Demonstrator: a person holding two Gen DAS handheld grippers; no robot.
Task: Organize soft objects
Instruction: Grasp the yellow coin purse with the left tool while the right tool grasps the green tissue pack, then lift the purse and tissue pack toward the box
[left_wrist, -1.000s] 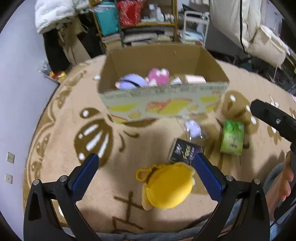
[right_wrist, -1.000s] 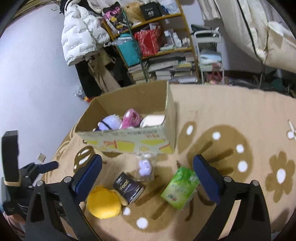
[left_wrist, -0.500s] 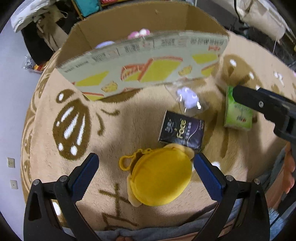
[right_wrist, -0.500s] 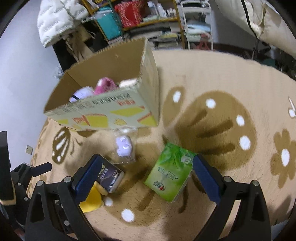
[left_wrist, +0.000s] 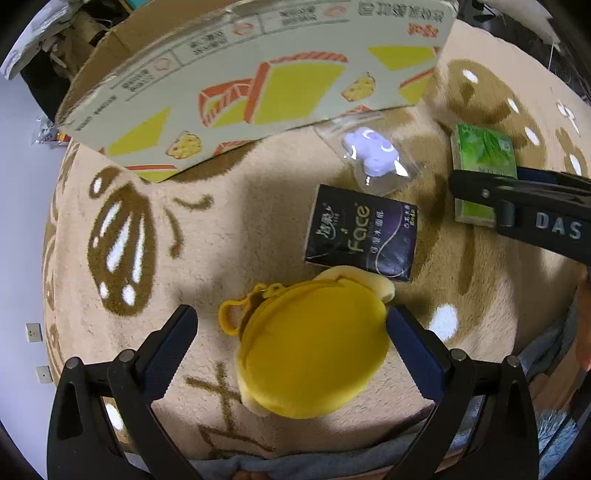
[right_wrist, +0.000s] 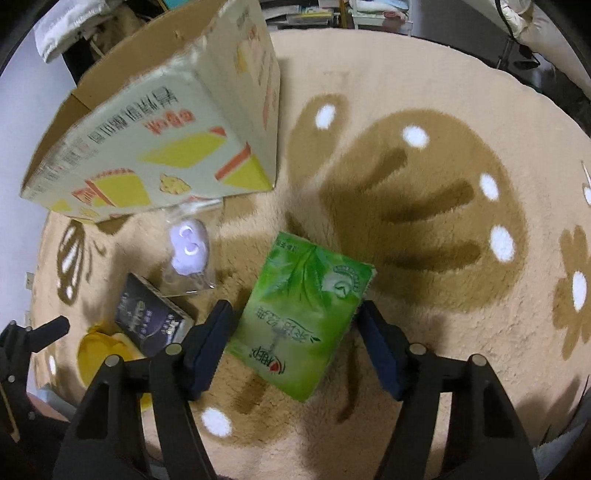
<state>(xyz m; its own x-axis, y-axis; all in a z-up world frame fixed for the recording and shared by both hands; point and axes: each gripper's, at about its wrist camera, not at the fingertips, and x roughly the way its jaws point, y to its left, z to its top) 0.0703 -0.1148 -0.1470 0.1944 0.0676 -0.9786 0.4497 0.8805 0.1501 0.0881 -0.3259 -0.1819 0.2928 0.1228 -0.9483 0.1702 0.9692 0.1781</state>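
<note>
Yellow plush (left_wrist: 310, 350) between spread left tool (left_wrist: 291, 343) fingers; green tissue pack (right_wrist: 301, 314) between spread right tool (right_wrist: 295, 345).

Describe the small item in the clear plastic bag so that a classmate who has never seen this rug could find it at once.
Start at the big cardboard box printed with yellow cake pictures. On the tan rug against its front bottom edge lies the clear bag with a small lilac plush. Unlike the black tissue pack and green tissue pack nearby, it is see-through, crinkly and pale purple.
</note>
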